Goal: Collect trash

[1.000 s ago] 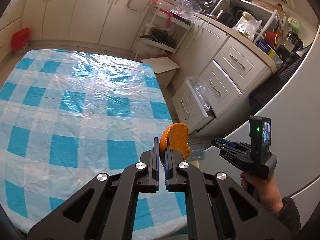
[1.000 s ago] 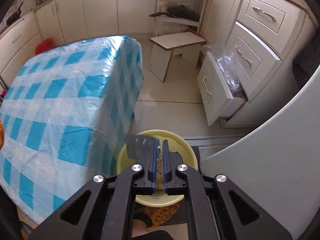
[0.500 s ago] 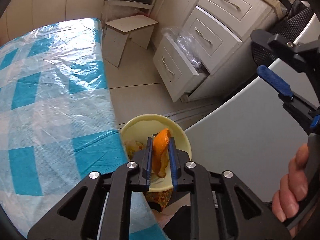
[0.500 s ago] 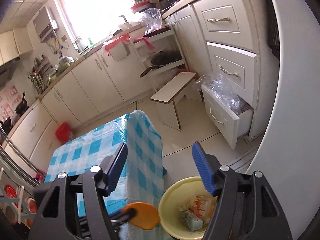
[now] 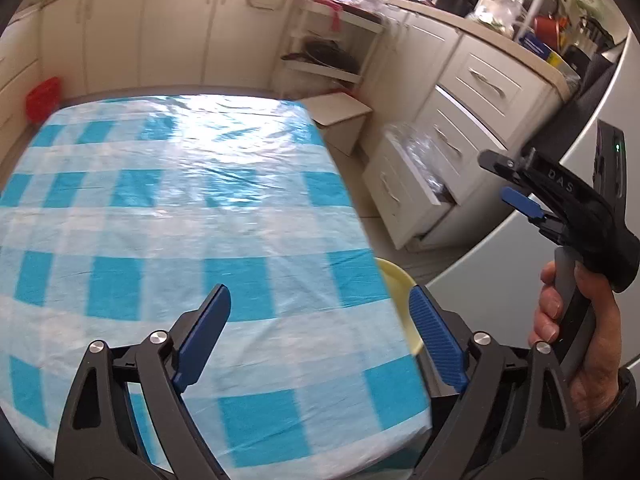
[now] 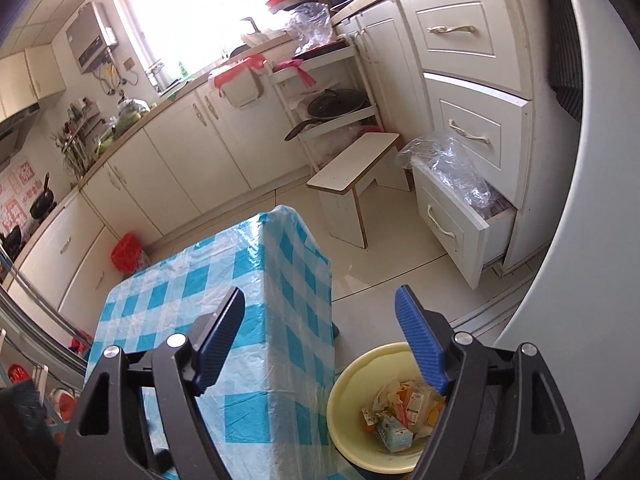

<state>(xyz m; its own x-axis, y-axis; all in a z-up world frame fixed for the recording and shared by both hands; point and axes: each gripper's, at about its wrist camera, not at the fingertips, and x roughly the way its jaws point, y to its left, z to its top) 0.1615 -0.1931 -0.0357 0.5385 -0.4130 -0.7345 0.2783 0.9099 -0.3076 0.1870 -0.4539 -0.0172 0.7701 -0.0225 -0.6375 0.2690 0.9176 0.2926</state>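
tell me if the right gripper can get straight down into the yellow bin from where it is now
Probably yes. The right gripper is open and empty, above the yellow bin, which stands on the floor beside the table. Its mouth is uncovered, with only trash inside and nothing between.

yellow bin (image 5: 400,300) mostly behind table (image 5: 160,200)
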